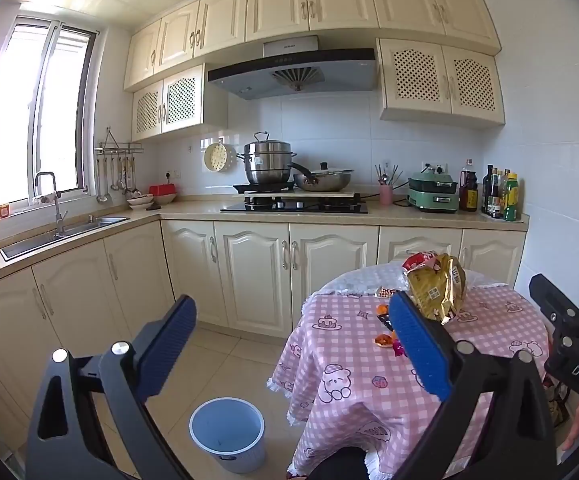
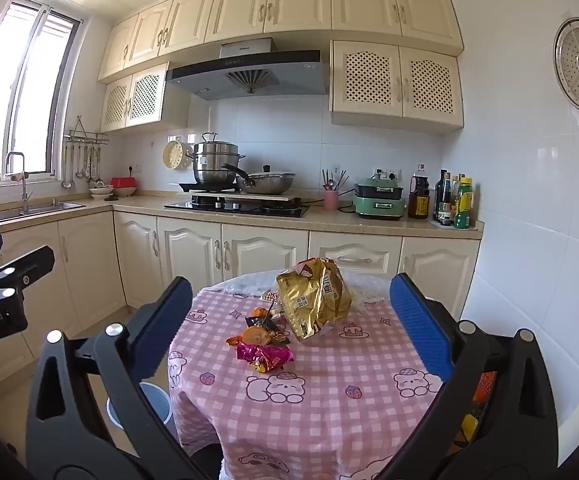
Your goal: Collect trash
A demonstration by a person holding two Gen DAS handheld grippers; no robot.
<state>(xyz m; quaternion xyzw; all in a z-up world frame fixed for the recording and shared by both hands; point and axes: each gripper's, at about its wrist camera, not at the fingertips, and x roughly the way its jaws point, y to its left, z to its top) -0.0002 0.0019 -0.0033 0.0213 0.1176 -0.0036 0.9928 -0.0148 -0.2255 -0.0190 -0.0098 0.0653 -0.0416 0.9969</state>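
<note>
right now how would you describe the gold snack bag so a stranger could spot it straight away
Find the round table with the pink checked cloth in front of the cream kitchen cabinets. Near its far edge a crumpled gold snack bag stands up, behind a small cluster of wrappers. It is by far the biggest and tallest piece, shiny gold, while the pink wrapper and orange wrapper beside it lie small and low.

Both wrist cams face fwd along their blue-padded fingers, tilted slightly down, toward the cream kitchen cabinets. Left cam sits left of the round pink-checked table, over the blue-lined plastic bin; right cam is centred, close. Shared: table, crumpled gold foil bag, stove wall
</note>
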